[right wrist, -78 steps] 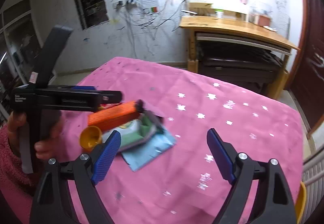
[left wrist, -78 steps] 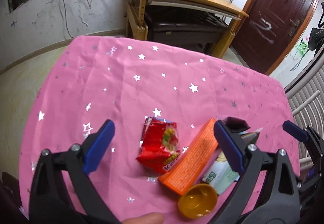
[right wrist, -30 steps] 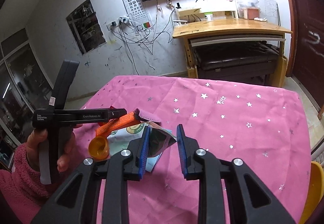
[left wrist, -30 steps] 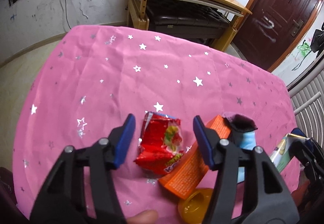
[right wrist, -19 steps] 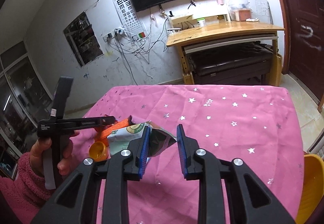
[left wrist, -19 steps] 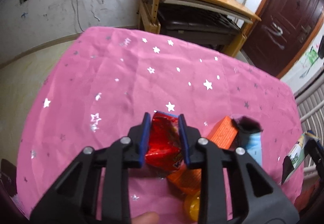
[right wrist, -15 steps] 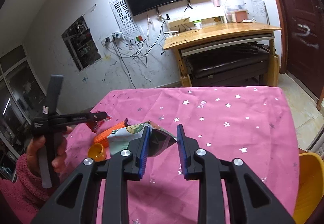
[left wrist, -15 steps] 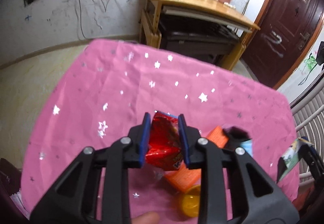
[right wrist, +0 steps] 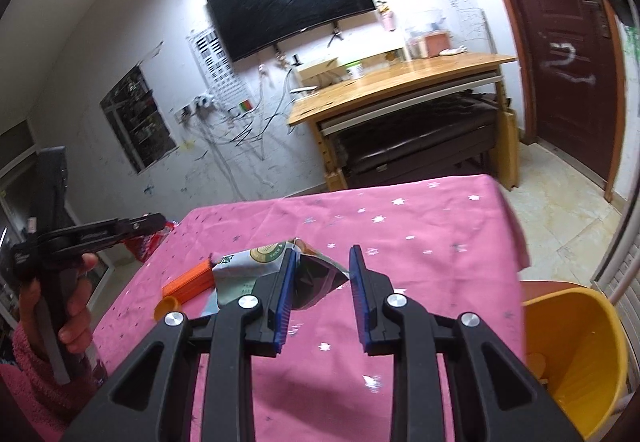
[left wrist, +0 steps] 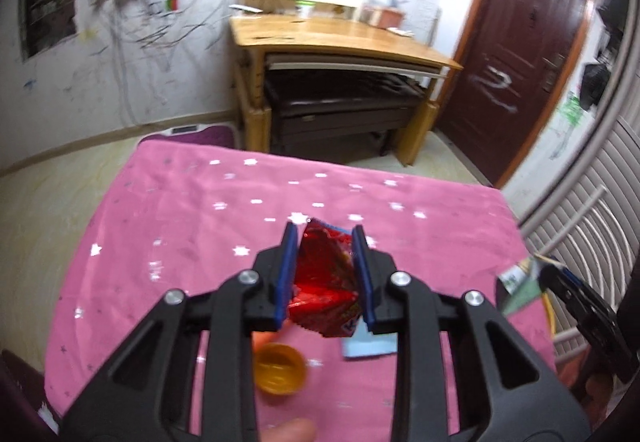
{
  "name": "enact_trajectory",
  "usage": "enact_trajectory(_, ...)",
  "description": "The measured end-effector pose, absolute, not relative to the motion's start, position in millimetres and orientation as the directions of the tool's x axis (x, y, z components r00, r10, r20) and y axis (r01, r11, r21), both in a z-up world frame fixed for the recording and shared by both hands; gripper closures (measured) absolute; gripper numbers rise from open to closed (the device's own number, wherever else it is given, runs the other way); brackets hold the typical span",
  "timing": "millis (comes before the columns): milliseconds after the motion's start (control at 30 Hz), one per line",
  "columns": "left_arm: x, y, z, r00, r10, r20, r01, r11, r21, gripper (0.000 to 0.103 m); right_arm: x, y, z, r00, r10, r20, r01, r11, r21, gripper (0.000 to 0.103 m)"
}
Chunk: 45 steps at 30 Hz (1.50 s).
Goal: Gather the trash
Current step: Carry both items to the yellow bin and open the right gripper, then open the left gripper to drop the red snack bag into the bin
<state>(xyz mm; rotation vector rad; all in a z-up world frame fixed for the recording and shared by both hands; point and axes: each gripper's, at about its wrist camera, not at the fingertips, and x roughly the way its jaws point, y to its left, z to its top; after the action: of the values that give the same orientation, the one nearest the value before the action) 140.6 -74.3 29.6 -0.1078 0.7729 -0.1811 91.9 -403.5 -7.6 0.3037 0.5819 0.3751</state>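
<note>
Left hand-held gripper (left wrist: pixel 325 274): jaws are closing down around a red wrapper (left wrist: pixel 324 290), pads pressing its sides, the packet hanging clear above the table (left wrist: pixel 168 226). Right hand-held gripper (right wrist: pixel 322 292): jaws are clamping a green-and-white pouch (right wrist: pixel 256 262) by its silvery torn end, the body of the pouch sticking out to the left. Both items are looking light, thin and crinkly; foil of this kind is likely slippery and is buckling rather than resisting, so a pinch across a flat seam or a bunched fold is probably holding better than one on a puffed middle. Lying on the pink starred cloth: an orange box (right wrist: pixel 188 280), stiff and best taken across its narrow sides; a yellow cap (left wrist: pixel 280 370), rigid, small, apt to roll; a blue packet (left wrist: pixel 368 344), flat and limp. A yellow bin (right wrist: pixel 572 354) is standing just beside the table's right edge, judged the drop point for both held pieces.
</note>
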Motion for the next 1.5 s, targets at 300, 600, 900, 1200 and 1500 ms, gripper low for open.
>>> enact_trajectory(300, 121, -148, 42, 0.675, -0.321, -0.664, 0.29, 0.943, -0.161, 0.078, 68, -474, -7, 0.842, 0.34, -0.419, -0.136, 0.885, 0.446, 0.082)
enact_trajectory(600, 111, -212, 42, 0.62, -0.407, -0.671, 0.411, 0.897, -0.163, 0.078, 40, -544, -7, 0.907, 0.202, -0.37, 0.001, 0.876, 0.481, 0.082)
enact_trajectory(900, 100, -288, 36, 0.515, -0.521, -0.681, 0.567, 0.803, -0.185, 0.077, 33, -591, -29, 0.893, 0.04, -0.449, 0.183, 0.879, 0.44, 0.082)
enact_trajectory(1200, 103, -350, 15, 0.412, -0.557, -0.721, 0.636, 0.742, -0.21, 0.077, 47, -594, -62, 0.794, -0.064, -0.604, 0.301, 0.905, 0.3, 0.082)
enact_trajectory(1500, 129, -393, -21, 0.332, -0.516, -0.79, 0.616, 0.753, -0.233, 0.077, 60, -592, -81, 0.751, -0.033, -0.66, 0.301, 0.906, 0.296, 0.048)
